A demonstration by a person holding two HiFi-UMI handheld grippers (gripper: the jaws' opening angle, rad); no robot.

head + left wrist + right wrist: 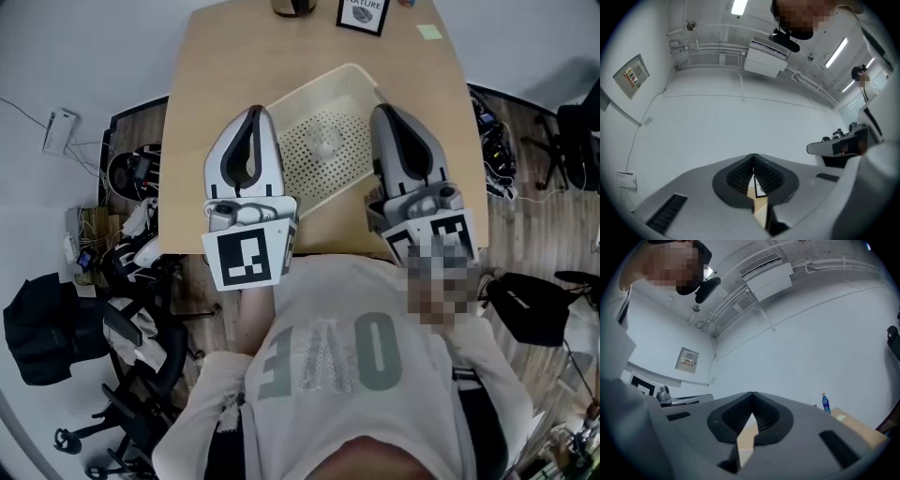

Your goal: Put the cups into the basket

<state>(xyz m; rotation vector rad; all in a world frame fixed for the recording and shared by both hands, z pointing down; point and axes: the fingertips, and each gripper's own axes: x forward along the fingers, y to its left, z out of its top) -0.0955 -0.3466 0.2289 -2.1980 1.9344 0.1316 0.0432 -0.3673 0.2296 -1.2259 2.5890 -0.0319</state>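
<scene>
— How many grippers are we counting?
— We are counting two: the left gripper [254, 112] and the right gripper [385, 112].
— And between them?
— We are seeing one basket [314, 86] on one table [216, 56], with one faint round shape [323, 141] inside, too unclear to name.
— Beyond the right gripper?
— We are counting one framed sign [363, 14], one pale green note [429, 32] and one blue bottle [825, 404].

Basket [314, 86] fills centre of table [202, 84]; bare strip left of it; framed sign [363, 14], sticky note [429, 32] at far edge.
</scene>
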